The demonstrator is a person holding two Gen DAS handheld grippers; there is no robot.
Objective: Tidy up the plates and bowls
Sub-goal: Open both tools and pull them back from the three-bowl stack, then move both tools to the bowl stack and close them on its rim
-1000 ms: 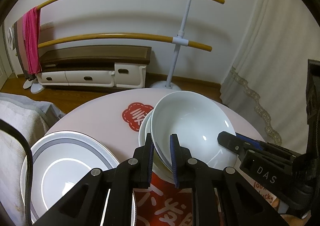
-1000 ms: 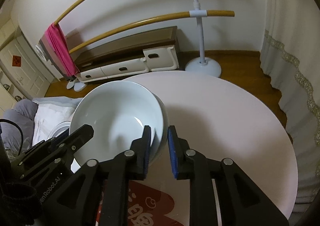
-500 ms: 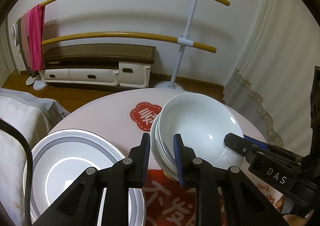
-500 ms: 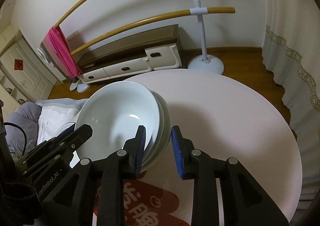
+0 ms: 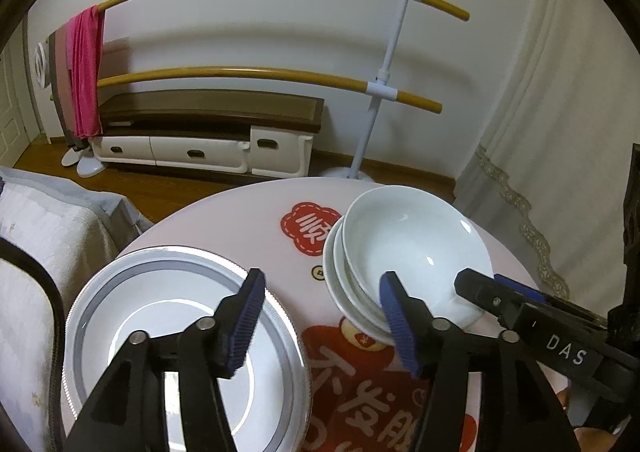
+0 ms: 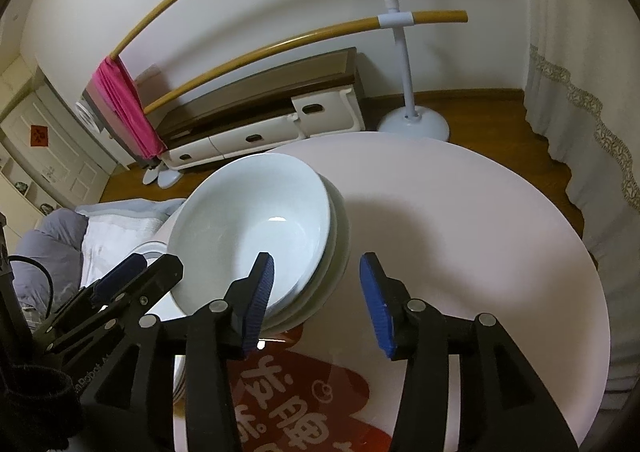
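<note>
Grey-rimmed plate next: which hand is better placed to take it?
Left, probably. The left claw is opening right above the grey-rimmed plate; the right claw sits past the bowl stack.

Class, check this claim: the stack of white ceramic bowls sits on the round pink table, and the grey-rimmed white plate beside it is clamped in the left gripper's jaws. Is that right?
Not quite. The stack of white ceramic bowls does sit on the round pink table, but the grey-rimmed white plate is not clamped. In the left wrist view, the left gripper has its jaws opening, with nothing held between them.
</note>
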